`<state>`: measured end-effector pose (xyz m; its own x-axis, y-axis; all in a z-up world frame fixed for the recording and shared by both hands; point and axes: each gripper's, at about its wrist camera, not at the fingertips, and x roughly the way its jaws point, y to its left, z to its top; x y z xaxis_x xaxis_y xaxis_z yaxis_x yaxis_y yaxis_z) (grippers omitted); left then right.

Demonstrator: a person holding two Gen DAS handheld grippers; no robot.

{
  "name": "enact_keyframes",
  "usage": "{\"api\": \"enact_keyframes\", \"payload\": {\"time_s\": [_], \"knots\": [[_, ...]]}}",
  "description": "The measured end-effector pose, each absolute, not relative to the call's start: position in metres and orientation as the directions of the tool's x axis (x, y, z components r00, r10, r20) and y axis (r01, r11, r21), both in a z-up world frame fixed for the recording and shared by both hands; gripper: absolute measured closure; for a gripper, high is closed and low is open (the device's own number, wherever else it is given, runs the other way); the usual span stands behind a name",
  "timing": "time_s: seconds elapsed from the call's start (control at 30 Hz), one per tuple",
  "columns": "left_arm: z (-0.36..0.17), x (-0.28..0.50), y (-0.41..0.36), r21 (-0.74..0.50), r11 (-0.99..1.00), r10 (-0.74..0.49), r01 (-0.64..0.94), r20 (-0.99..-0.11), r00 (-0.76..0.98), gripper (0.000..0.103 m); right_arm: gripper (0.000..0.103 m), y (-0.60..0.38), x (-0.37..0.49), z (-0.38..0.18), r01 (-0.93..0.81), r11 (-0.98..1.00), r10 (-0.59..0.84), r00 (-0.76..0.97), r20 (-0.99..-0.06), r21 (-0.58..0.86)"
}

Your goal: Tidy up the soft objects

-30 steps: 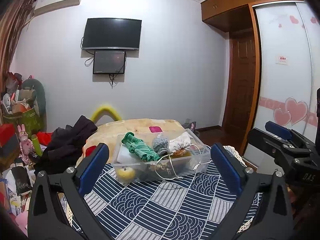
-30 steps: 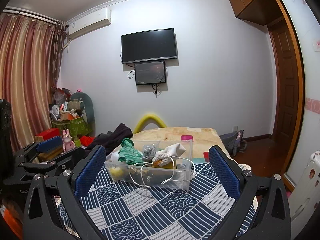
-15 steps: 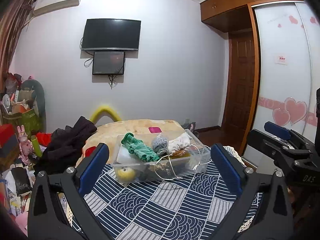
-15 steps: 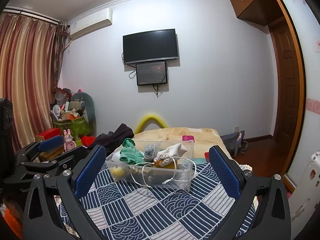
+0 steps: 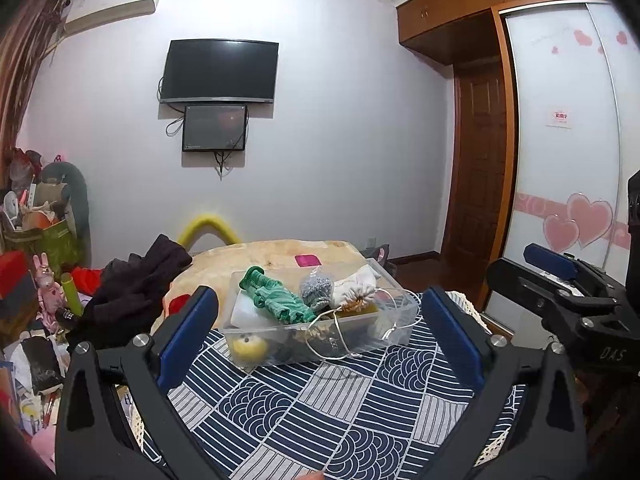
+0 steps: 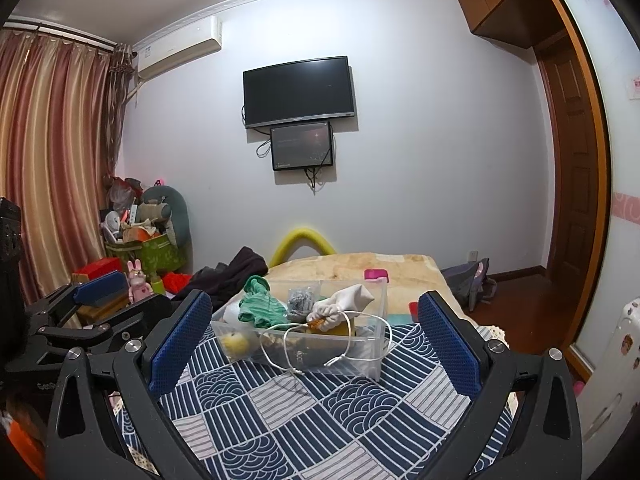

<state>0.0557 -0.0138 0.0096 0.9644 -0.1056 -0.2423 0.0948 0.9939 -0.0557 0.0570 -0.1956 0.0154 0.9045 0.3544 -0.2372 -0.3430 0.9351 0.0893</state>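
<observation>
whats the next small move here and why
Probably ease the right gripper forward toward the clear bin: both grippers are open and empty, short of it, and the green knit cloth and white cloth sit heaped on top.

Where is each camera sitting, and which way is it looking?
Left wrist: on the left gripper, looking over the patterned cloth at the clear bin; the right gripper shows at the right edge.
Right wrist: on the right gripper, facing the same bin; the left gripper shows at left.
Shared: bin, wall TV.
</observation>
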Motion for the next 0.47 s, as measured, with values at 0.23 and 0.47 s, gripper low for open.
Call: {"api": "enact_keyframes", "payload": {"time_s": [0.23,0.47], "knots": [[0.0093,0.0571,-0.011,-0.085,0.991,-0.124,0.106,-0.249,0.96,0.0,0.0,-0.1943,0.0574,0.0138,-0.345,0.934,0.358,0.901,-0.244,0.095],[0.0105,0.0569,-0.0072,-0.104,0.989,-0.127,0.104,-0.245,0.961,0.0,0.0,-0.1943,0.0569,0.0122,-0.341,0.935,0.355,0.902,-0.247,0.099]]}}
